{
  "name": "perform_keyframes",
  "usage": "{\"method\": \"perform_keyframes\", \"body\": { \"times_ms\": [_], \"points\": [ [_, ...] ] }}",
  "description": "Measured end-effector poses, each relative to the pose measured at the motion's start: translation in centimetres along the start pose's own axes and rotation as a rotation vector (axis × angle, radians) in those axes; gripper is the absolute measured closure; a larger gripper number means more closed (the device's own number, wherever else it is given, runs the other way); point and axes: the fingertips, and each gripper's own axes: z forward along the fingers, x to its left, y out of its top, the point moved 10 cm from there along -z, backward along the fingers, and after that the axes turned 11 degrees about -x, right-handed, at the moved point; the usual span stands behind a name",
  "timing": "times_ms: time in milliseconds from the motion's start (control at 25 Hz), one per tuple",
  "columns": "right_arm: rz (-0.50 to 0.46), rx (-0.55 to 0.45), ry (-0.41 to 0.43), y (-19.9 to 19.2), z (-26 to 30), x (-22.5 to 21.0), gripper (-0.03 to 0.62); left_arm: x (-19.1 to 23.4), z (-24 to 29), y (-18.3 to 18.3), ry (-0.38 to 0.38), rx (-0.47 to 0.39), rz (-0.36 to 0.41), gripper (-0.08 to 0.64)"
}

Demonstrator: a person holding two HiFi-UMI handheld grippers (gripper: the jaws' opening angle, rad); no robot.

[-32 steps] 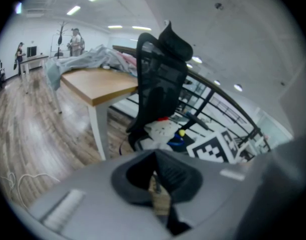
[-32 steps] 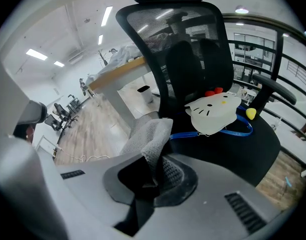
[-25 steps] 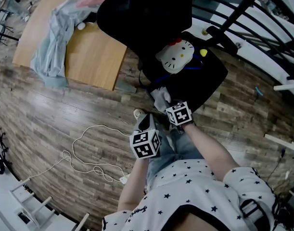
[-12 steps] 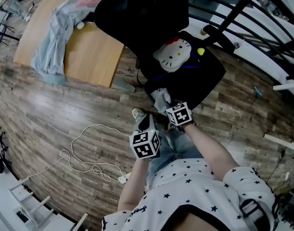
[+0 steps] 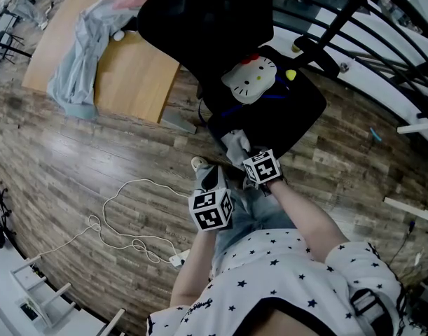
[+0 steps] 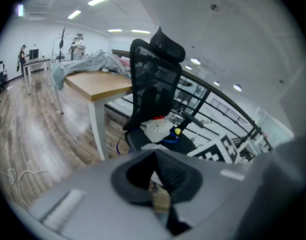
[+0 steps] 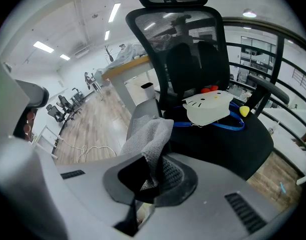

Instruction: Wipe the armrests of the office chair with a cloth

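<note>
Cloth (image 7: 151,134), grey and nubby, bunches between jaws of the right gripper (image 7: 151,178).

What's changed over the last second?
Nothing has really moved. The right tool still grips the grey cloth close to the office chair, and the left tool stays beside it. The whole head view drifts slightly, so that looks like head motion.

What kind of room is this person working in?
Probably an open-plan office: a black mesh office chair stands beside a wooden desk, with strip lights on the ceiling, more chairs far off, and a dark railing behind.
</note>
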Motion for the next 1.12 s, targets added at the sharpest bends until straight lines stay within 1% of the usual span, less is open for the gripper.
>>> {"method": "perform_keyframes", "body": {
  "times_ms": [240,680,1120],
  "points": [
    [-0.012,0.010,0.009,-0.5,-0.6,-0.3,0.563,-0.9,-0.3,-0.4,0.000,0.001,0.004,0.554],
    [-0.016,0.010,0.017,-1.7,-2.1,-0.9,0.563,-3.0,-0.2,-1.2,-0.028,0.008,0.025,0.554],
    [-0.028,0.014,0.009,-2.7,-3.4,-1.5,0.563,-4.4,-0.1,-1.6,-0.048,0.009,0.040,0.554]
  ]
}}
